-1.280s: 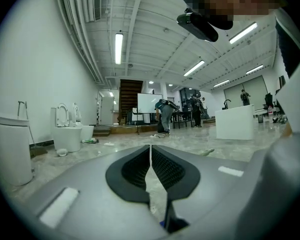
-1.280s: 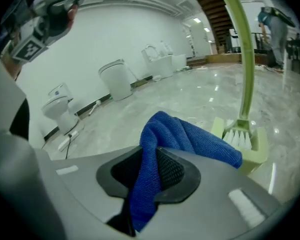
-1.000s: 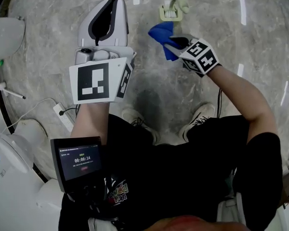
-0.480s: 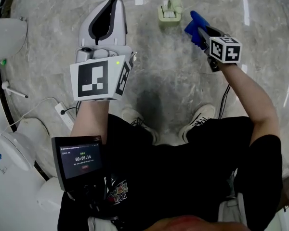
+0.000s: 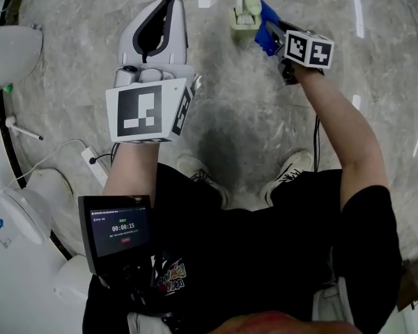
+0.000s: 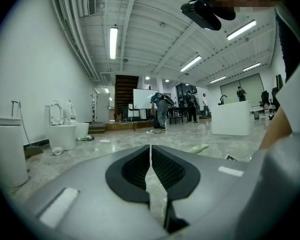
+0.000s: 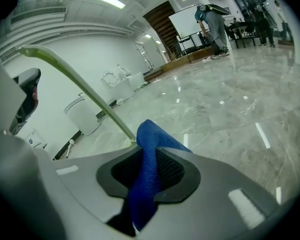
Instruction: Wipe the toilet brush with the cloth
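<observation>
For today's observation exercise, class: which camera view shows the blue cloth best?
The right gripper view: the blue cloth fills the middle, pinched between the right gripper's jaws. The head view shows only a small blue patch at that gripper's tip. The left gripper view shows none.

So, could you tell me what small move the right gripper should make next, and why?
Probably slide the cloth up along the brush handle. The right gripper is shut on the cloth, which sits at the lower end of the green handle, ready for a stroke. Whether they touch yet is unclear, so press in lightly first.
</observation>
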The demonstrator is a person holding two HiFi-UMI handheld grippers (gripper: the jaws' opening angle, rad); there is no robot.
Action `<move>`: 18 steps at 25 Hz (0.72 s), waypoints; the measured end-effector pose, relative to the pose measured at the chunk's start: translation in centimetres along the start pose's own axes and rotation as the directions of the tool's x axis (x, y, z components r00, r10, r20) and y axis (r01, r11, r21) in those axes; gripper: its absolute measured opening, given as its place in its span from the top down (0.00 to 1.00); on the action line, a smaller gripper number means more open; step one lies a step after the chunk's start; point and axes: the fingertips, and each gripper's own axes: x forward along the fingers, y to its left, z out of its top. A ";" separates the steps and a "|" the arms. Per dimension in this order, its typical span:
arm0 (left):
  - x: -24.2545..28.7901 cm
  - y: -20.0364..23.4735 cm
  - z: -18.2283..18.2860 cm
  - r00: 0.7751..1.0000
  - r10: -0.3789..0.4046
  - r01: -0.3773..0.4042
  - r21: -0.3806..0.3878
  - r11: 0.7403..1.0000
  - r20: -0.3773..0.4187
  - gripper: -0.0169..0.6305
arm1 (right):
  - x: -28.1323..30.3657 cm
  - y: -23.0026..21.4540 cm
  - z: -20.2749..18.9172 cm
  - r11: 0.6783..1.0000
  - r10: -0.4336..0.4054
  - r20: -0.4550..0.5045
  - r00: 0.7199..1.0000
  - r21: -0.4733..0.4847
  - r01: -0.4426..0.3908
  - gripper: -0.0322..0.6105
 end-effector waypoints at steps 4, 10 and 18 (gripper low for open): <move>-0.3 0.3 0.1 1.000 0.011 -0.011 -0.001 1.000 0.003 0.95 | -0.2 -0.9 -0.3 1.000 -0.012 0.006 1.000 0.015 0.012 0.83; -0.4 -0.1 0.3 1.000 0.008 -0.008 0.009 1.000 0.011 0.95 | -1.2 -3.0 -0.3 0.998 -0.055 0.018 0.998 0.008 0.055 0.83; -0.2 -0.4 0.2 1.000 0.002 -0.003 0.019 1.000 0.009 0.95 | -4.7 -8.2 2.2 0.977 -0.198 0.075 0.977 -0.063 0.203 0.83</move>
